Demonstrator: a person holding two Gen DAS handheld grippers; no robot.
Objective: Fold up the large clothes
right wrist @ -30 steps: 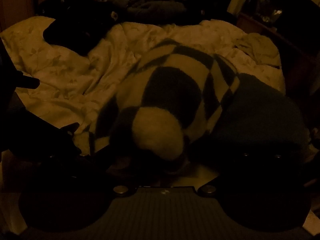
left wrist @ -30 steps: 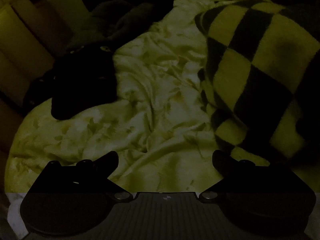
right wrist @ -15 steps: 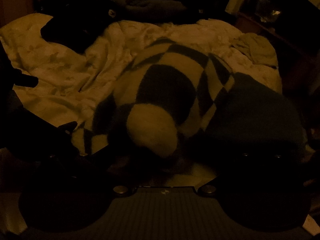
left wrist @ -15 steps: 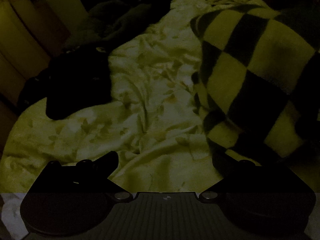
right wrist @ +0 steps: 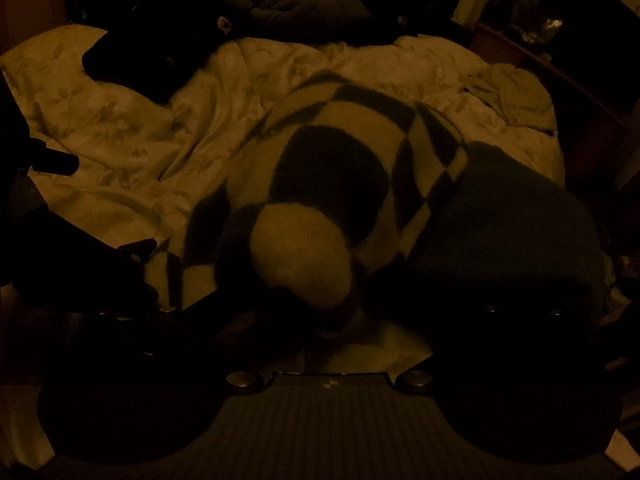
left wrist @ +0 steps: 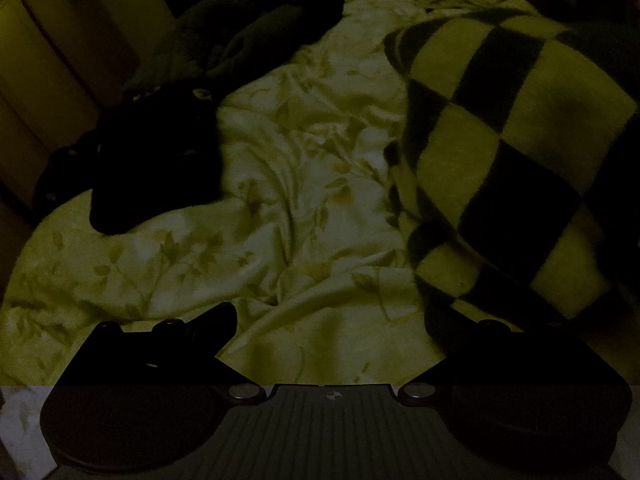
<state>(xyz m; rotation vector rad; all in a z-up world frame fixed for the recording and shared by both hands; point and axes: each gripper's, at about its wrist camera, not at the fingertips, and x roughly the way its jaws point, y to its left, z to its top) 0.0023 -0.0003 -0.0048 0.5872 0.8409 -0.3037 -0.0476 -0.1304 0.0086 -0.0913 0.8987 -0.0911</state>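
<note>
The room is dim, and most of both views is taken up by a bed covered with a pale, leaf-printed sheet (left wrist: 280, 184) that lies heavily wrinkled. On the sheet rests the checkered sweater (left wrist: 500, 152), a fuzzy garment in light and dark diamonds; in the left wrist view it occupies the right half of the bed, bunched and sloping down toward the near edge. In the right wrist view the same checkered sweater (right wrist: 332, 168) is heaped at center, with a rounded light lobe of it directly ahead of the camera. Just beside it, on its right, lies a dark blue cloth (right wrist: 520, 216), touching the sweater's edge. A black garment (left wrist: 160, 168) lies at the far left of the bed, well apart from the sweater, and a grey pile of clothes (right wrist: 296, 4) sits along the far edge. A small crumpled light cloth (right wrist: 516, 96) lies near the far right corner. The left gripper (left wrist: 332, 316) hovers over bare sheet with its jaws spread wide, holding nothing; its right finger is close to the sweater's lower edge. The right gripper (right wrist: 320, 312) is lost in shadow beneath the sweater's lobe, so its opening and any grasp cannot be determined.
</note>
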